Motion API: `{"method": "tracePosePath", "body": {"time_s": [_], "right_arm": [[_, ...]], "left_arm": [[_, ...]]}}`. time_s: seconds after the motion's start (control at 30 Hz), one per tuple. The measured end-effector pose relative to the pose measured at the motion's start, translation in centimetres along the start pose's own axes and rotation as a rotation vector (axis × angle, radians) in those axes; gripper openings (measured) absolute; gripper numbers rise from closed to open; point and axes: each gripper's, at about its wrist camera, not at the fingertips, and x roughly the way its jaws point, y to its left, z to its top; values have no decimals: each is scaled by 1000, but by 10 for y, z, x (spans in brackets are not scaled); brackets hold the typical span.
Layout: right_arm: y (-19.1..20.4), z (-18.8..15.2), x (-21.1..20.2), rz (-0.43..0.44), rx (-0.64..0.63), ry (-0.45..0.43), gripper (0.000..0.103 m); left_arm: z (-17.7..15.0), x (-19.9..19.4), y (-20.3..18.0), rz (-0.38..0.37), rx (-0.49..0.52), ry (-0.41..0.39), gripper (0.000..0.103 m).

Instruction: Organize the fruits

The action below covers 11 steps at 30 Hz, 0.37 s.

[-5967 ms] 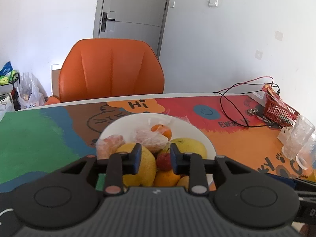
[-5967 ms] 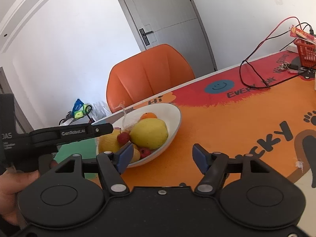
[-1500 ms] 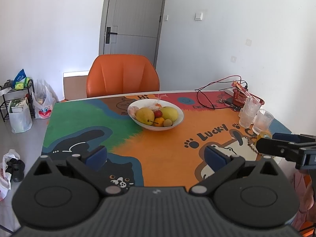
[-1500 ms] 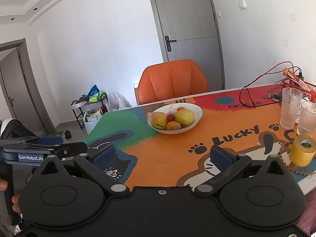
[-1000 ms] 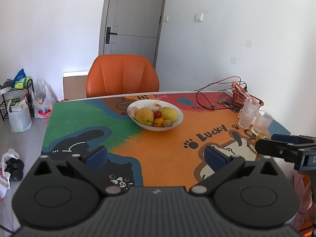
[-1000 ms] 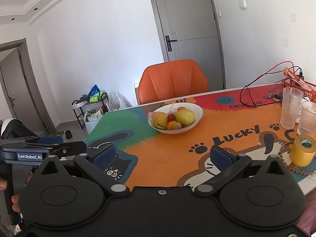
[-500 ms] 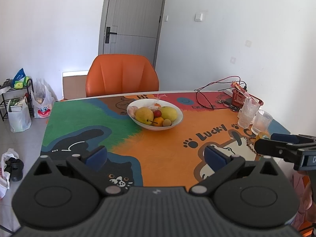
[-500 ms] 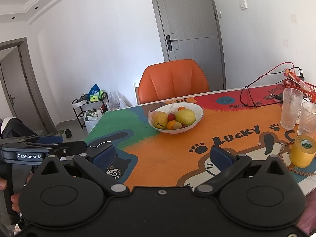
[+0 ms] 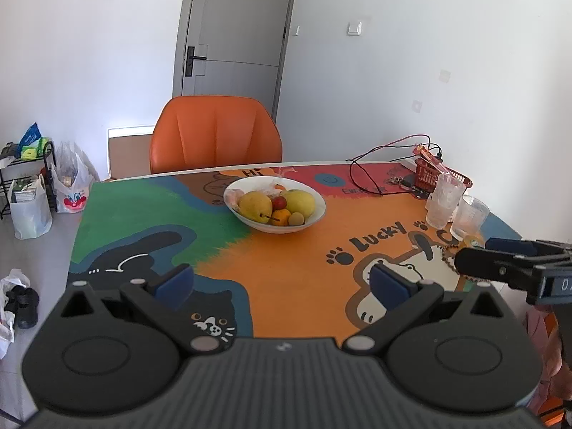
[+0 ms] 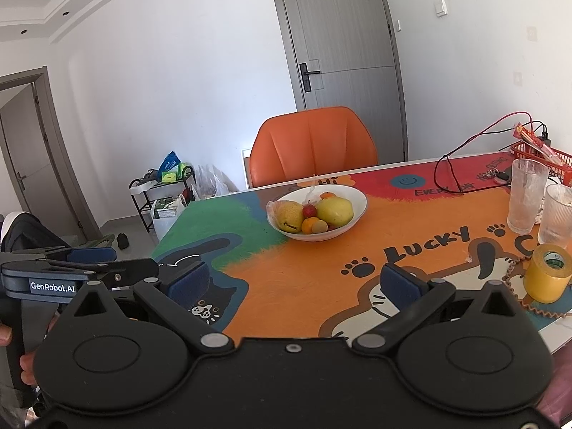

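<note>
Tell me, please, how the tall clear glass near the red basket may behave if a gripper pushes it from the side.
The tall glass is narrow for its height, so a push near its rim would probably tip it rather than slide it. It looks like thin glass, so likely fragile. A shorter glass stands close beside it and could be knocked too.

We saw a glossy white bowl [image 9: 316,214], likely glazed ceramic, at frame centre, holding smooth-skinned fruits [image 9: 275,205] and crinkled clear plastic wrap. The table [image 9: 293,271] looked matt, with a painted finish. Both grippers, the left gripper [image 9: 282,280] and the right gripper [image 10: 293,280], were matt black plastic with blue pads. At right stood ribbed clear glasses [image 10: 527,200] and glossy yellow tape [image 10: 547,279].
</note>
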Motion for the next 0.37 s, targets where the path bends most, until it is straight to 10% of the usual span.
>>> {"method": "tracePosePath", "body": {"time_s": [0.37], "right_arm": [[-2, -1, 2, -3, 1, 6, 103]], "left_arm": [[-1, -1, -1, -11, 8, -1, 103]]}}
